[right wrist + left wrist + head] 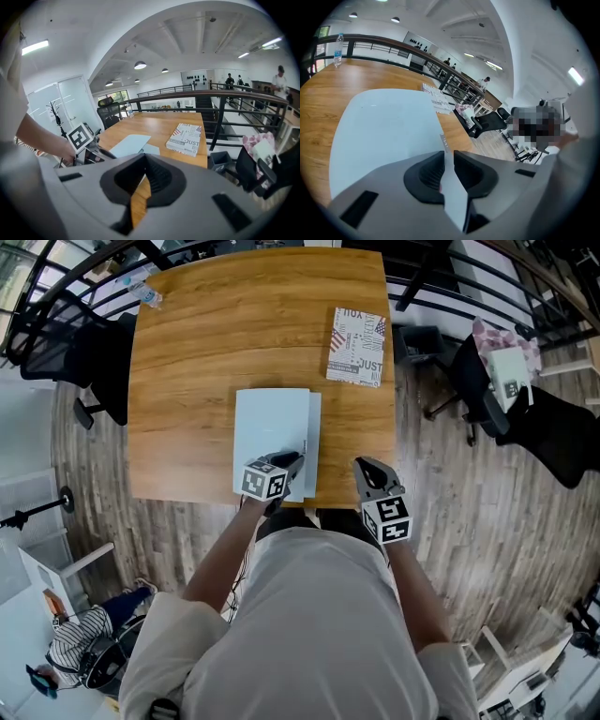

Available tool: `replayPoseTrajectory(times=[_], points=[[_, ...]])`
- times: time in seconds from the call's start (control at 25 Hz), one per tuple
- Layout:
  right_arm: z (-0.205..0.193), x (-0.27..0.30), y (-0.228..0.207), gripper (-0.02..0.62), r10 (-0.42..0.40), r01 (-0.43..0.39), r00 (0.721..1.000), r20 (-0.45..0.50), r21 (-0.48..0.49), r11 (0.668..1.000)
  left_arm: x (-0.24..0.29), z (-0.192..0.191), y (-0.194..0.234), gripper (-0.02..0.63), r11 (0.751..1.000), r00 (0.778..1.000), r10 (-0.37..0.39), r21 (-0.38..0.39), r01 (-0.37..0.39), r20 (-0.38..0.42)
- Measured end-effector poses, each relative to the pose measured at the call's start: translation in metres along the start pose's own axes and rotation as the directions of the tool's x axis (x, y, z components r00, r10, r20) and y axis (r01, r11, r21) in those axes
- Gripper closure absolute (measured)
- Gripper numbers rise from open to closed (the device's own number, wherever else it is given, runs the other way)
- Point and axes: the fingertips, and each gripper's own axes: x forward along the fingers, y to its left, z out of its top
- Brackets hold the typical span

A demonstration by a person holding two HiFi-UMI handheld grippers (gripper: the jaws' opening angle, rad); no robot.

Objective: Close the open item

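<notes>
A pale blue folder [272, 427] lies near the front edge of the wooden table [206, 352]. Its top cover sits slightly askew over the layer beneath. My left gripper [291, 461] is at the folder's near right corner. In the left gripper view a thin pale edge of the cover [454, 187] runs between the jaws, and the left gripper [449, 155] is shut on it, with the blue cover [384, 126] spreading out beyond. My right gripper [368, 468] hovers off the folder's right side over the table edge. The right gripper [145, 159] is shut and holds nothing.
A printed white ream-like pack [356, 346] lies at the table's far right. A water bottle [145, 294] stands at the far left corner. Black chairs [94, 362] flank the table, one on the right [487, 381] carrying a bag. A railing runs behind.
</notes>
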Motion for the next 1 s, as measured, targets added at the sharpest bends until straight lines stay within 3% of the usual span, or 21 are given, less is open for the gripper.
replayPoseTrajectory(times=[1.0], points=[[-0.018,0.015,-0.014,0.594,0.004,-0.003,0.998,-0.058,0.023,1.000,0.054,-0.018,0.020,0.548,0.998,0.986,0.021,-0.060,-0.032,-0.166]])
